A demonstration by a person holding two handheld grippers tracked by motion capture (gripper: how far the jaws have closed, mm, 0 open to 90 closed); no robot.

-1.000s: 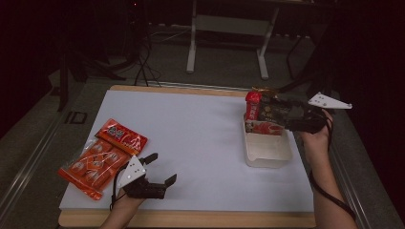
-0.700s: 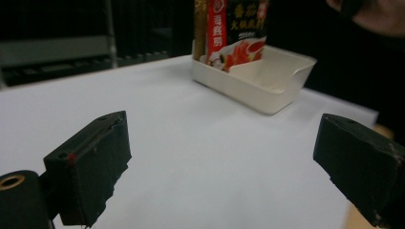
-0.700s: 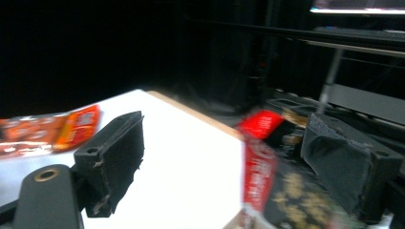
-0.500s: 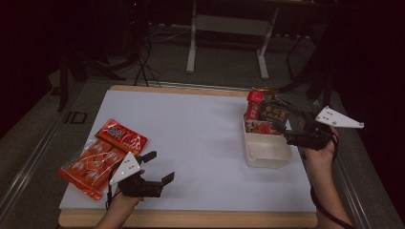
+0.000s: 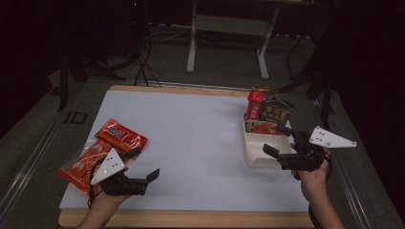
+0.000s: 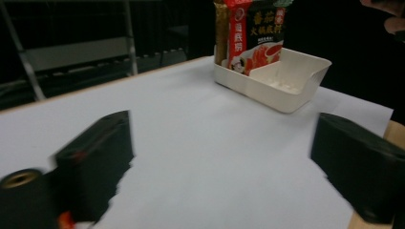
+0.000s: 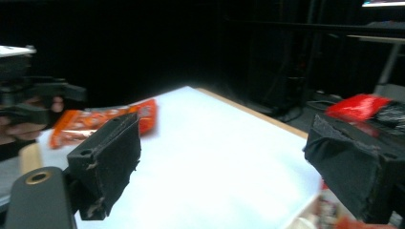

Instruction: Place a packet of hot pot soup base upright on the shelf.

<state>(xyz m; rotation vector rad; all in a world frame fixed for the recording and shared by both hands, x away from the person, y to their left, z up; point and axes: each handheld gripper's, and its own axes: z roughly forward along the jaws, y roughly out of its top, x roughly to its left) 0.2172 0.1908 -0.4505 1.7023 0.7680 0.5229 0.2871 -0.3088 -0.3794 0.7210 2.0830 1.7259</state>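
Near table's front-left corner, left tongs [image 5: 145,164] sit apart, nothing between, jaws just closing a bit, w/ the red snack packs [image 5: 102,150] just beside at the left edge, prob. next pick. Right tongs [image 5: 277,143] gape empty by the white tray [image 5: 260,160] at right edge; packets [image 5: 265,112] stand upright in its far end, leaving room.

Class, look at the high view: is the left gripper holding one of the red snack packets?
No: the left gripper stands open with nothing between its jaws, beside the red snack packets lying on the table.
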